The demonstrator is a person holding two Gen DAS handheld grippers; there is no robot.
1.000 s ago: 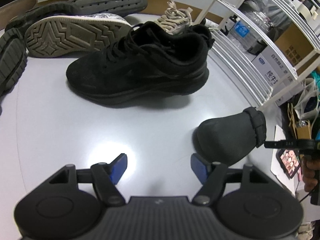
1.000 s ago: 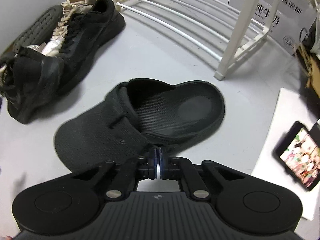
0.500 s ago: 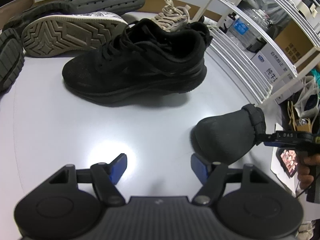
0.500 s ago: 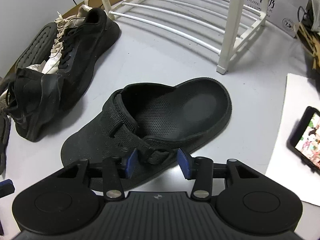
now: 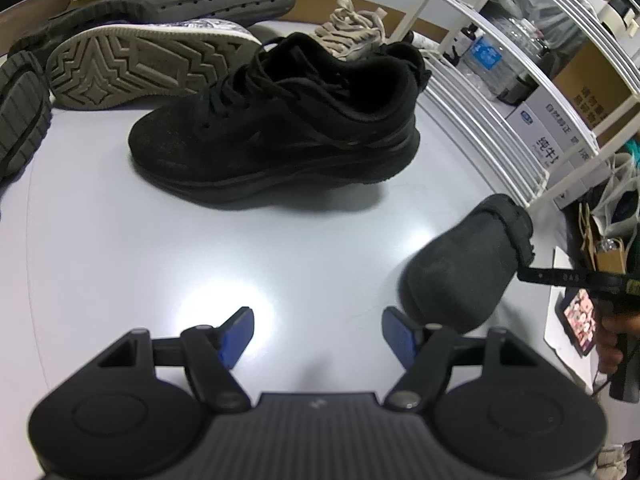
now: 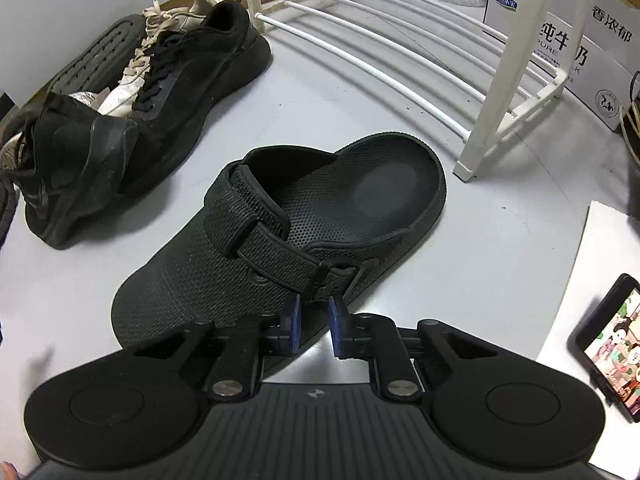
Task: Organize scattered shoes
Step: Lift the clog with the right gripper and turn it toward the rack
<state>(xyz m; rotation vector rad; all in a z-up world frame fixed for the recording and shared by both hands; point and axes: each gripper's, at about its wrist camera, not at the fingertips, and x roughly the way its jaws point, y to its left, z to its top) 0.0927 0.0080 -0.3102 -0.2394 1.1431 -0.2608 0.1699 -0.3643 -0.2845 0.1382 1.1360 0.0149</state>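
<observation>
A black clog [image 6: 280, 240] with a buckled strap lies on the grey floor, toe towards the lower left. My right gripper [image 6: 315, 320] is at its near rim by the buckle. Its jaws are closing, and the blue pads stand a narrow gap apart, pinching that rim. The left wrist view shows the same clog [image 5: 460, 272] from the toe end, with the right gripper [image 5: 560, 278] at its side. My left gripper [image 5: 316, 328] hangs open over bare floor, nothing between its pads. A black laced sneaker [image 5: 280, 120] stands ahead of it.
A white wire shoe rack [image 6: 400, 52] stands just beyond the clog, boxes behind it. Two black sneakers [image 6: 192, 68] and a beige-laced one lie at the left. Upturned soles [image 5: 140, 64] lie further back. A lit phone [image 6: 612, 340] rests on white paper [image 6: 592, 240] at right.
My right gripper went from shut to open astride the clog's strap side, then closed on its rim. The clog's toe shifted slightly in the left wrist view. The left gripper stayed put.
</observation>
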